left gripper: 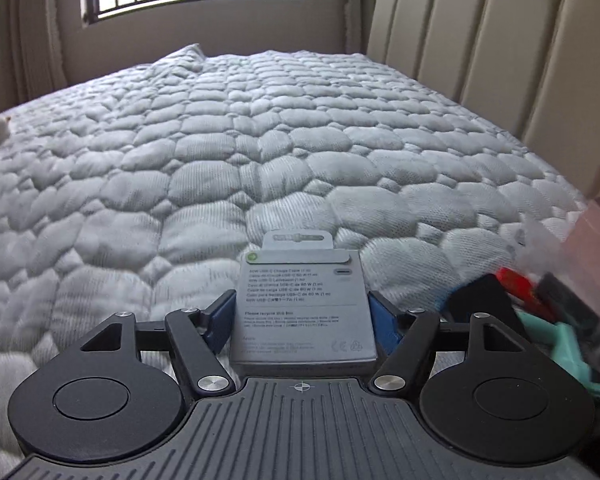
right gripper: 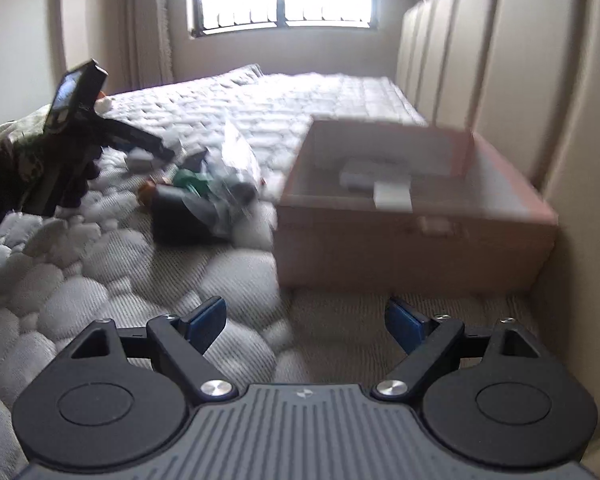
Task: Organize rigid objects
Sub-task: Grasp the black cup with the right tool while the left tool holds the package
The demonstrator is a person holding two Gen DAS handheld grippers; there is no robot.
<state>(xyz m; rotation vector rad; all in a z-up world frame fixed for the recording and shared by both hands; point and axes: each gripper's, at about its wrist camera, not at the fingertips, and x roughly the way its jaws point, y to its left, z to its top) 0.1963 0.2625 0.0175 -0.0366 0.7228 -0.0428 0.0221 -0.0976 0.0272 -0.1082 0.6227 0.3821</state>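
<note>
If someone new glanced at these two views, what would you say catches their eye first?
Most likely the grey cable box, clamped between the left tongs low in the left wrist view, above the quilted mattress. In the right wrist view, the open cardboard box against the headboard stands out, with a jumble of small items and clear plastic to its left. The right tongs hang open and empty.

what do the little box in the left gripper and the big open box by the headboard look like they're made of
Small box: likely matte coated paperboard, grey-white, going by its printed text, recycling marks and folded hang tab. Big open box: probably cardboard, dull pinkish-tan with thin straight walls; motion blur leaves the finish uncertain.
</note>
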